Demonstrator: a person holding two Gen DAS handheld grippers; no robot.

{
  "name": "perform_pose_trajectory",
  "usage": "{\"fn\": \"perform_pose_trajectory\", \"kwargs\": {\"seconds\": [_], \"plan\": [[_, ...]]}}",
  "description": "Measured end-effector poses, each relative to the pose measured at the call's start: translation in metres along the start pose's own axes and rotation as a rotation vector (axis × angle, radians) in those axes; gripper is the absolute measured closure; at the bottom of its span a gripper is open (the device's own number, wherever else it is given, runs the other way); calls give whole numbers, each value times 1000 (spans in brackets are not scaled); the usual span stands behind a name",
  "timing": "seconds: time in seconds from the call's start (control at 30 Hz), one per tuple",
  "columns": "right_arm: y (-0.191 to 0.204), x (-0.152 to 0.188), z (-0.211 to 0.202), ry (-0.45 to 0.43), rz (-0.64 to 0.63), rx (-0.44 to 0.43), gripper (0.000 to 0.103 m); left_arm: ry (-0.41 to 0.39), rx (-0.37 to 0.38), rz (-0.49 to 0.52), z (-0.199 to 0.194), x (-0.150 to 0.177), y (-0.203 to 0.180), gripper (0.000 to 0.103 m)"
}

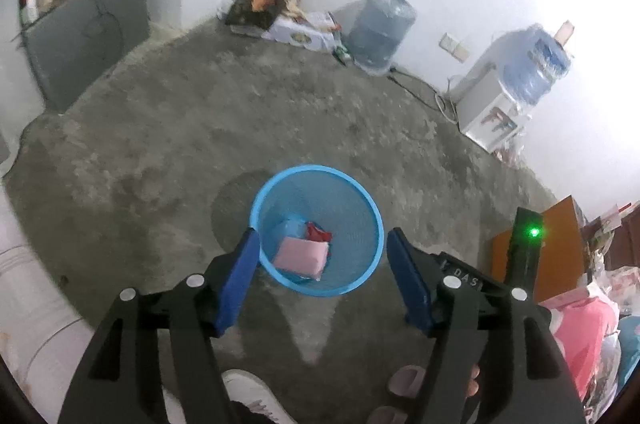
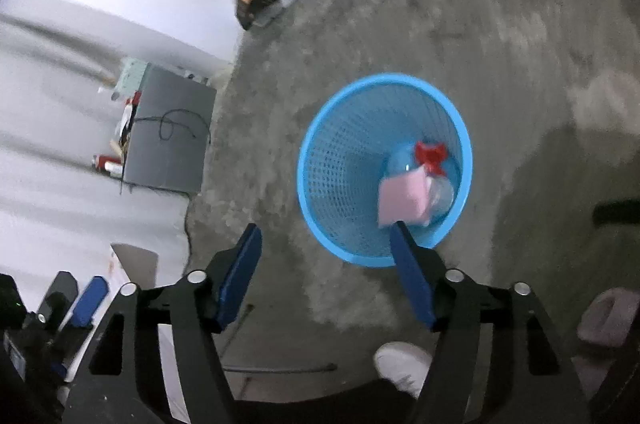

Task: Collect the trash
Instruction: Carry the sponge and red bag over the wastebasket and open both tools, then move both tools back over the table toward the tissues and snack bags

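A blue mesh waste basket [image 1: 352,192] [image 2: 344,152] stands on the grey concrete floor. Inside it lie a pink packet [image 1: 302,256] [image 2: 402,198], a red wrapper [image 1: 318,233] [image 2: 430,152] and a clear bluish plastic item [image 2: 440,194]. My left gripper [image 1: 322,238] hovers above the basket's near rim, jaws wide apart and empty, the pink packet far below between them. My right gripper [image 2: 326,232] hangs over the basket's near left rim, open with nothing in it. The left gripper's blue pad [image 2: 90,300] shows at the lower left of the right wrist view.
A grey cabinet [image 1: 86,36] [image 2: 168,136] stands by the wall. Boxes and clutter [image 1: 288,20] lie at the far wall beside a water jug [image 1: 382,28] and a water dispenser [image 1: 504,92]. Pink bags [image 1: 580,340] pile at right. The person's white shoe [image 2: 402,364] and slippers [image 1: 404,380] are near.
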State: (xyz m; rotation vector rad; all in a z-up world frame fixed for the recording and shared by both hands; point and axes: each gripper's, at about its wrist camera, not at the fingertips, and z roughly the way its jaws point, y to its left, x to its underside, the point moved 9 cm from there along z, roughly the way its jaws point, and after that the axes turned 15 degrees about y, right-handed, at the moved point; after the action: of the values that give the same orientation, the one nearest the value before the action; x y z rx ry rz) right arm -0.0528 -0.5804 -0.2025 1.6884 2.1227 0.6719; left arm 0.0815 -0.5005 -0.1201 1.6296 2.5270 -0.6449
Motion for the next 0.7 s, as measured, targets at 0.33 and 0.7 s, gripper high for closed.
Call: {"fn": "perform_pose_trajectory", "kwargs": {"seconds": [0.33,0.7], "plan": [[55,25,-30,-87,-231,70,24,-159,4,-70,-102,55,44,32],[117,69,-62,-9,-438,-98,21,-349,-157,-260,-228,189,142,26]]}}
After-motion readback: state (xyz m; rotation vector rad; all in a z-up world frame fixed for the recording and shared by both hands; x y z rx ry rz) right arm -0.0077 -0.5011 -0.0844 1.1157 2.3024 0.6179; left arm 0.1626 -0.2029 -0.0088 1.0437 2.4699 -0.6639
